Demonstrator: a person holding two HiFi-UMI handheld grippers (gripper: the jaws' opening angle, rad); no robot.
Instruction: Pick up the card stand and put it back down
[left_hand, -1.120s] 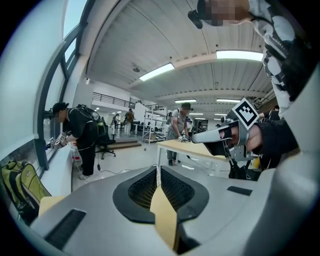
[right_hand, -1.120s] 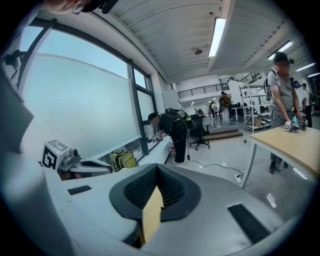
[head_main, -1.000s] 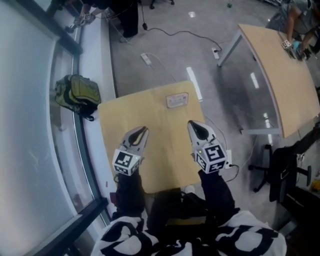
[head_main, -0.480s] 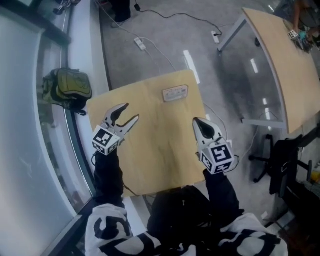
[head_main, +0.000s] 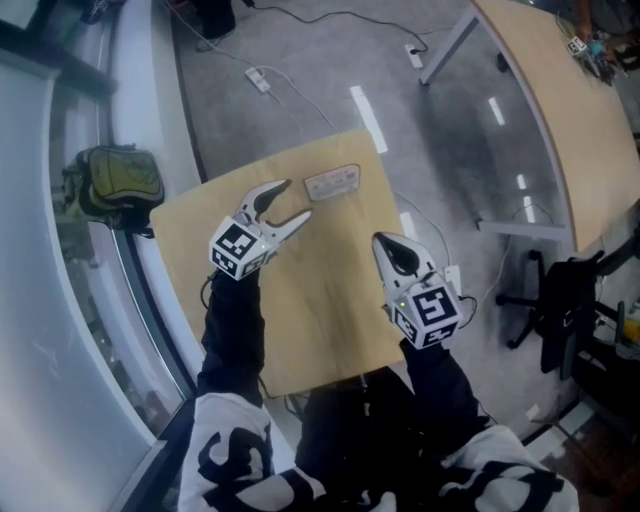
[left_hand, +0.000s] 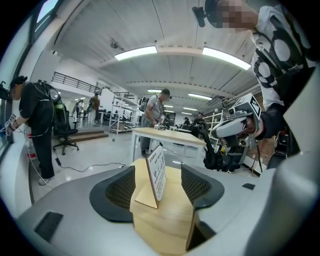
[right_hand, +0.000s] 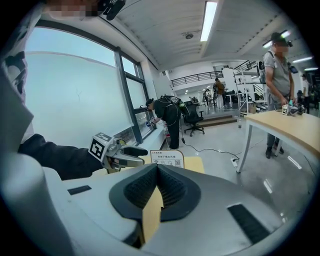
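Note:
The card stand (head_main: 332, 183), a small white card on a wooden holder, stands at the far edge of the small wooden table (head_main: 300, 320). My left gripper (head_main: 292, 200) reaches toward it with jaws wide open, and they have just been opening. In the left gripper view the card stand (left_hand: 156, 172) shows edge-on in the gap ahead of the fingers (left_hand: 115, 192), and no pad touches it. My right gripper (head_main: 390, 250) hovers over the table's right side, shut and holding nothing. In the right gripper view the card stand (right_hand: 167, 158) faces me, with the left gripper (right_hand: 132, 154) just to its left.
A green backpack (head_main: 112, 185) lies by the window on the left. A power strip (head_main: 258, 78) and cables run over the grey floor beyond the table. A larger wooden table (head_main: 560, 120) stands at the right, an office chair (head_main: 560, 310) near it. People stand in the background.
My left gripper swung out to the left, then forward and right up to the card stand, and its jaws went from shut to wide open. The right gripper stayed over the table's right side.

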